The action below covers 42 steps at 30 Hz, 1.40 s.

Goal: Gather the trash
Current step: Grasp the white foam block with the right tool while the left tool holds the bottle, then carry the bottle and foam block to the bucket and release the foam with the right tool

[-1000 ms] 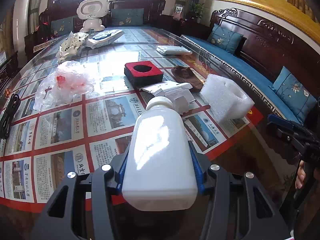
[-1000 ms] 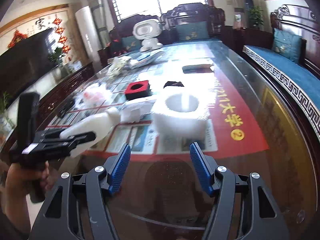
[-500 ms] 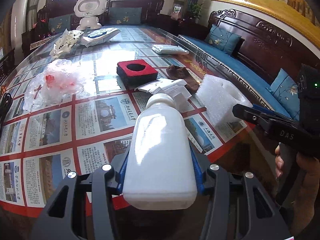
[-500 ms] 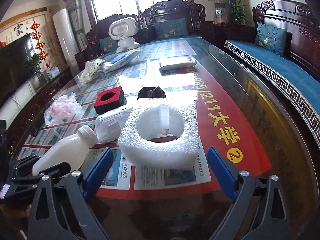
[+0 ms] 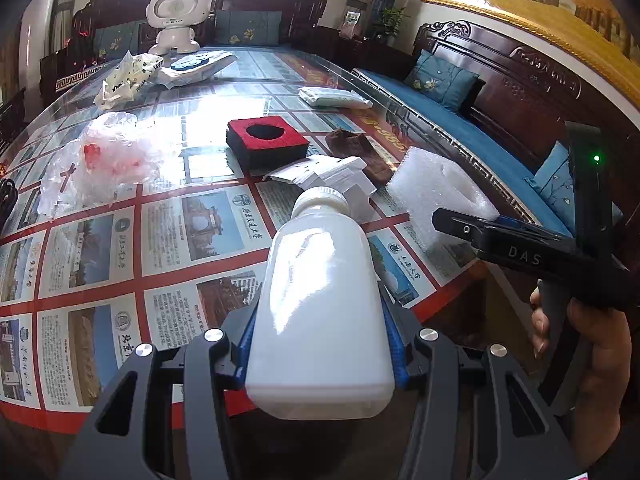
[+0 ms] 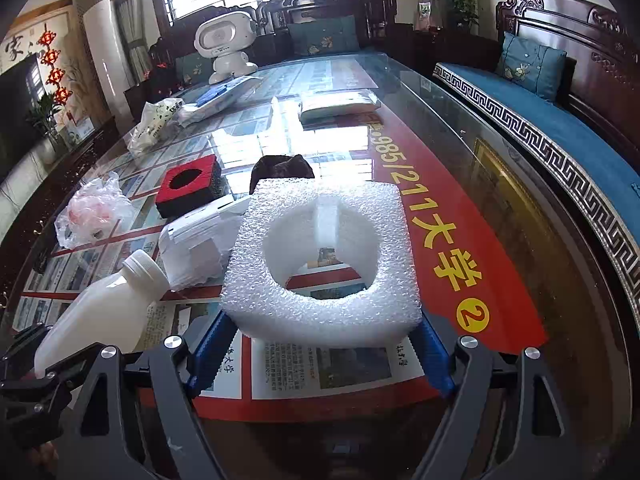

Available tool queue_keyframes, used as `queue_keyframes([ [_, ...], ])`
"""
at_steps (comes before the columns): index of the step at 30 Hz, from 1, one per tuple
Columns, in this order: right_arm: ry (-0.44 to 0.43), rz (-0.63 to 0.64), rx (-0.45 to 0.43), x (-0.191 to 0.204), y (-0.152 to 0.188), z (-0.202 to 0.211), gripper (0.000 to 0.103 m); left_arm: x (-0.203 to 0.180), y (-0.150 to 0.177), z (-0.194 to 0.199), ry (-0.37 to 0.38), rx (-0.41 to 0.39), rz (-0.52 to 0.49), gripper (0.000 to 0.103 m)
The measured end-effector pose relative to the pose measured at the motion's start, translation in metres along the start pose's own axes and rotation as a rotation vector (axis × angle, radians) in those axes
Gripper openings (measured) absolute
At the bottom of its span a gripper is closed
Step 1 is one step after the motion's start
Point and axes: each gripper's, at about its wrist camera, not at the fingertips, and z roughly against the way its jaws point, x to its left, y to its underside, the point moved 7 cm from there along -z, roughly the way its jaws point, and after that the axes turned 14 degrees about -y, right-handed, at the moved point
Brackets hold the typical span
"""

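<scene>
My left gripper point(image 5: 320, 344) is shut on a white plastic bottle point(image 5: 320, 308) and holds it above the table's near edge; the bottle also shows in the right wrist view point(image 6: 100, 312). My right gripper point(image 6: 320, 356) is open wide, its blue pads on either side of the near edge of a white foam block point(image 6: 320, 256) with a round hole, lying on the glass table. The foam block point(image 5: 436, 188) shows in the left wrist view with the right gripper point(image 5: 472, 228) at it.
On the table lie crumpled white paper packaging point(image 6: 200, 240), a red-and-black foam square point(image 6: 188, 188), a clear plastic bag point(image 6: 92, 212), a dark brown cloth point(image 6: 280, 168), more wrappers and a white toy robot point(image 6: 224, 44) at the far end. A blue-cushioned bench point(image 6: 560, 136) runs along the right.
My right gripper has moved forward to the foam block and opened wider around its near edge. The left gripper still holds the bottle, shifted slightly.
</scene>
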Motion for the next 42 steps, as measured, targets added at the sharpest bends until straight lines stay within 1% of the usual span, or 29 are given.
queue_keyframes([
  [4, -0.018, 0.006, -0.026, 0.003, 0.004, 0.014, 0.077, -0.001, 0.002, 0.002, -0.001, -0.001, 0.004, 0.051],
  [9, -0.031, 0.05, -0.037, 0.014, 0.011, 0.033, 0.077, -0.003, 0.005, 0.012, 0.005, -0.011, 0.008, 0.051],
  [14, -0.052, 0.078, -0.044, 0.027, 0.028, 0.056, 0.077, -0.007, 0.016, 0.035, 0.018, -0.032, 0.021, 0.051],
  [18, -0.059, 0.119, -0.044, 0.039, 0.048, 0.082, 0.077, -0.013, 0.033, 0.057, 0.027, -0.045, 0.02, 0.051],
  [25, -0.082, 0.15, -0.053, 0.055, 0.083, 0.126, 0.077, -0.03, 0.076, 0.095, 0.058, -0.047, -0.001, 0.051],
  [29, -0.073, 0.157, -0.064, 0.061, 0.104, 0.15, 0.077, -0.041, 0.102, 0.117, 0.093, -0.049, -0.001, 0.051],
  [32, -0.072, 0.17, -0.072, 0.066, 0.121, 0.169, 0.077, -0.048, 0.119, 0.132, 0.105, -0.055, -0.002, 0.051],
  [35, -0.072, 0.194, -0.071, 0.074, 0.143, 0.19, 0.077, -0.056, 0.137, 0.149, 0.121, -0.064, -0.022, 0.051],
  [42, -0.063, 0.212, -0.056, 0.079, 0.194, 0.219, 0.077, -0.074, 0.186, 0.183, 0.175, -0.067, -0.057, 0.051],
])
